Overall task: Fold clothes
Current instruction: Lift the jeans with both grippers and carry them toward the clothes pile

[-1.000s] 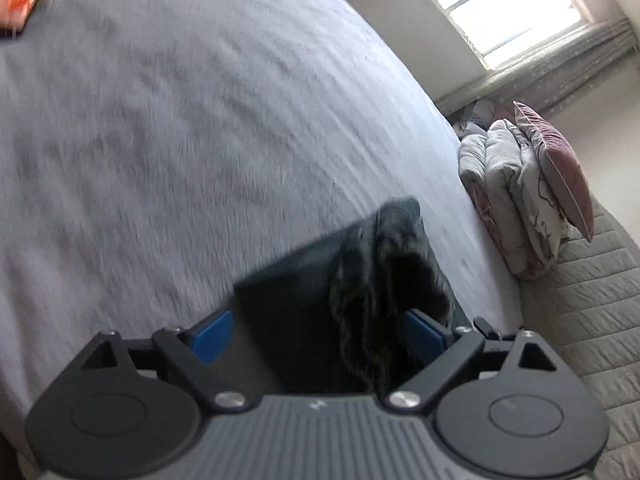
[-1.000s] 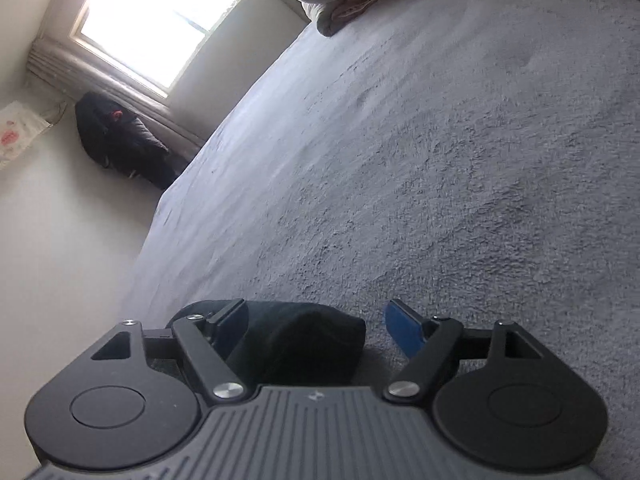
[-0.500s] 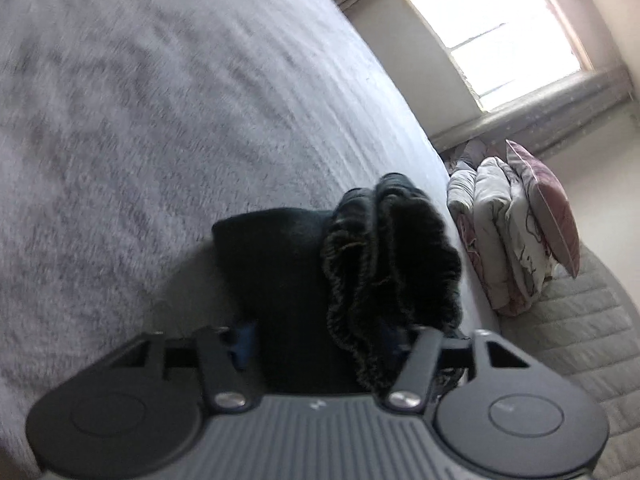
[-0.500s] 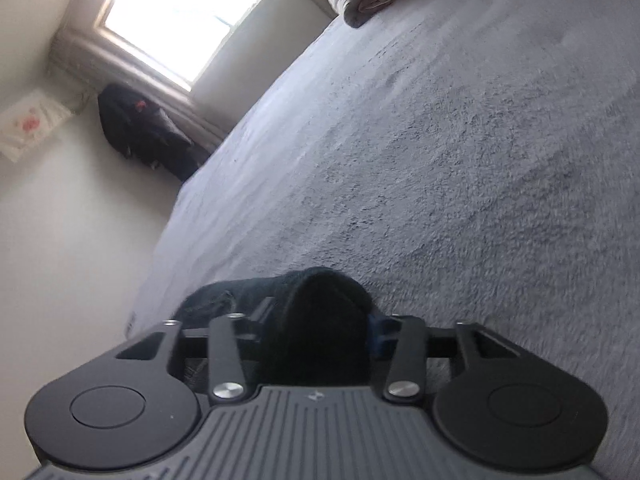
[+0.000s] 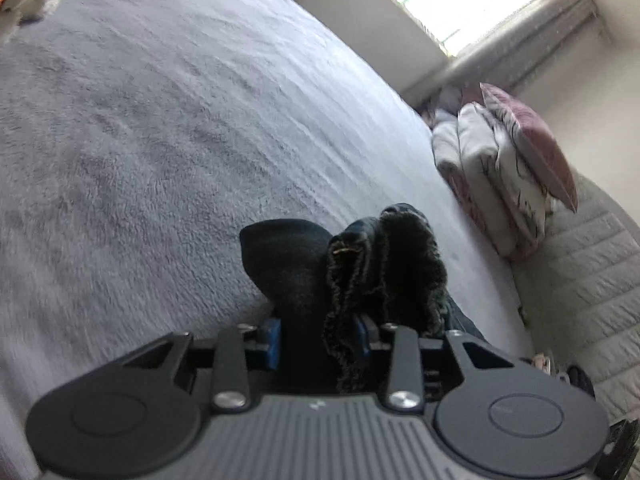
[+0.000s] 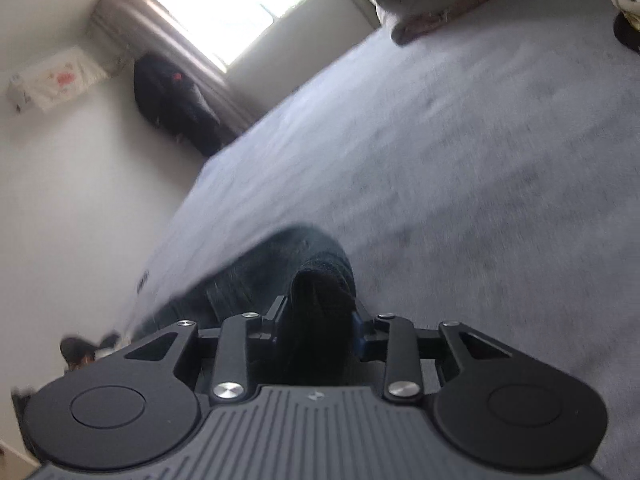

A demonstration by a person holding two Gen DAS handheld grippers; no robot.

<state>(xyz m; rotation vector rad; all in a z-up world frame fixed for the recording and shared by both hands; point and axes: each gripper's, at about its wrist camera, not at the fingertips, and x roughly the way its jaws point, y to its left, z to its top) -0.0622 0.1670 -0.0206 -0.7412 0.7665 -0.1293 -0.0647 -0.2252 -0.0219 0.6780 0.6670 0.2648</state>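
Observation:
A dark garment with a frayed, bunched edge is pinched in my left gripper, which is shut on it above the grey bed cover. In the right wrist view another part of the dark garment is clamped in my right gripper, also shut on it. The cloth trails off to the left below that gripper and looks lifted off the bed cover.
Folded bedding and a pink pillow are stacked at the bed's far right by a quilted cover. A bright window and a dark jacket are on the wall beyond the bed. Small items lie at the bed's far edge.
Both grippers went from open around the garment to shut on it. Both have since risen with the cloth, and the views have swung toward the window.

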